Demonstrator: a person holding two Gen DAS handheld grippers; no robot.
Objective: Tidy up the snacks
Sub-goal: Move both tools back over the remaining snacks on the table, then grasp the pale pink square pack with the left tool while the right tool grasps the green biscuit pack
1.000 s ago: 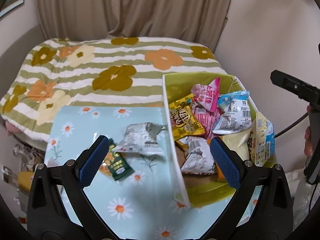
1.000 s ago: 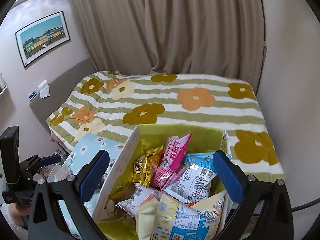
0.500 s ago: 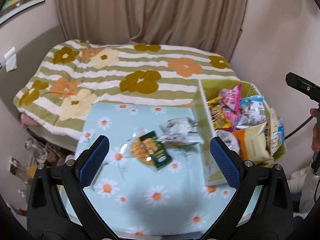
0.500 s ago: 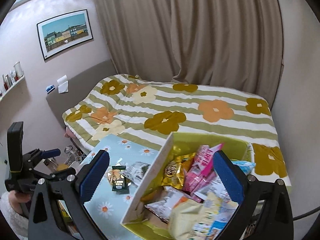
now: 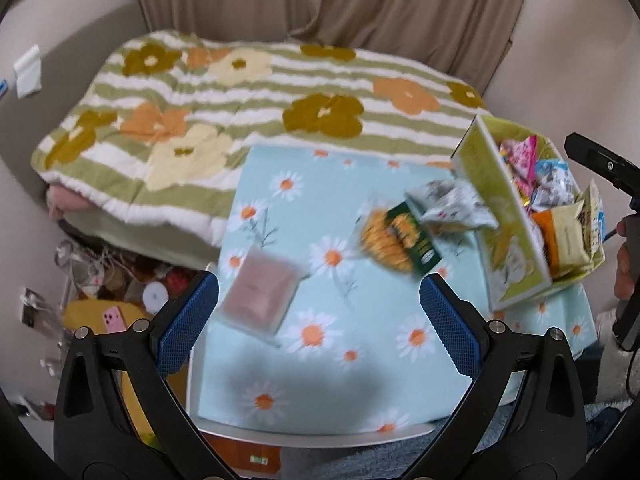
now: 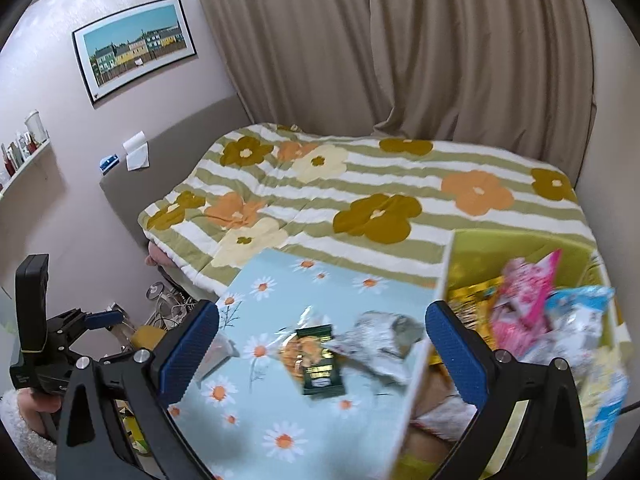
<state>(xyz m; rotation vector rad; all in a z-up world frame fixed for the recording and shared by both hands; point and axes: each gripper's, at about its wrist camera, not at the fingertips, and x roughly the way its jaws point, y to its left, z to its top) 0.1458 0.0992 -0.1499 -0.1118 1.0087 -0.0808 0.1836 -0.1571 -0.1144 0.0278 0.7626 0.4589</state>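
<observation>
Both tongs released, nothing between the pads: left gripper [image 5: 318, 320] hangs above the near half of the daisy-print table [image 5: 340, 392], right gripper [image 6: 322, 350] sits above the table/box boundary. Judgement: both are parked high to survey what's left loose before the next pick. Green box [image 5: 516, 240] sits at the table's right edge, already stuffed with packets. Three snacks remain out on the table: a pinkish flat packet [image 5: 260, 292] near the left edge, well apart from the others; a green-and-clear cookie bag [image 5: 400, 240]; and a crinkled silver pouch [image 5: 452, 208], which overlaps the cookie bag and sits against the box wall. Frames are motion-blurred, labels unreadable.
</observation>
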